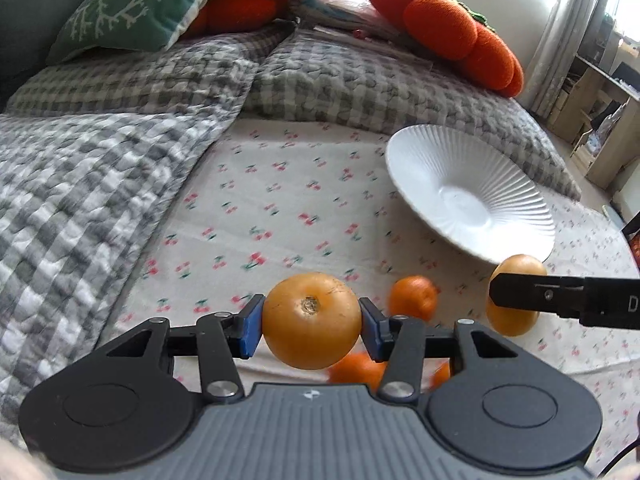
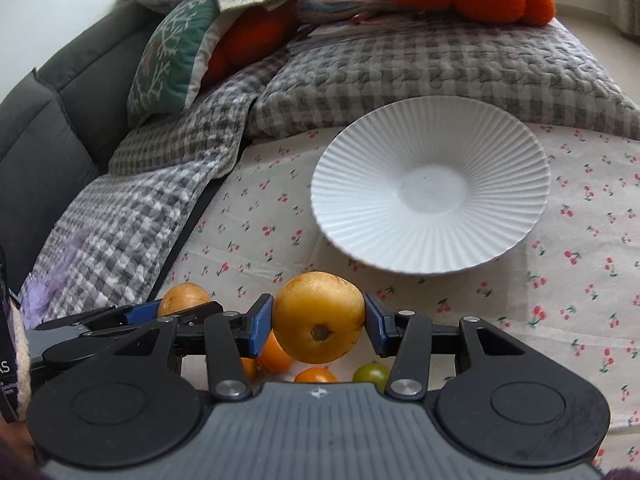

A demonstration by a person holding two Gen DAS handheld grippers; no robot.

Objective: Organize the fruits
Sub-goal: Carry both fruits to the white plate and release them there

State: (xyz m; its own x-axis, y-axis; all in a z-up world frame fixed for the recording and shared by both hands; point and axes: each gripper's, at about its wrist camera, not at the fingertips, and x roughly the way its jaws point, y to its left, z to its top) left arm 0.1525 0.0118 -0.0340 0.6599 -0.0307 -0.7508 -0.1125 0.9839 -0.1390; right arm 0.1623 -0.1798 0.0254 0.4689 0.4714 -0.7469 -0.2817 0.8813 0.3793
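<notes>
1. The left gripper (image 1: 311, 322) clamps a smooth round orange fruit (image 1: 311, 321) short of the plate (image 1: 500, 184).
2. The right gripper (image 2: 319, 322) clamps a smooth yellow-orange fruit (image 2: 319, 316) just before the ribbed white plate (image 2: 380, 184), which holds nothing.

Grey sofa (image 2: 44, 128), curtained bright window (image 1: 576, 20)

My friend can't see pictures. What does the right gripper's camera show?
The right gripper squeezes a yellow-orange fruit above a cherry-print cloth, near an empty white ribbed plate. Small fruits lie below it.
</notes>
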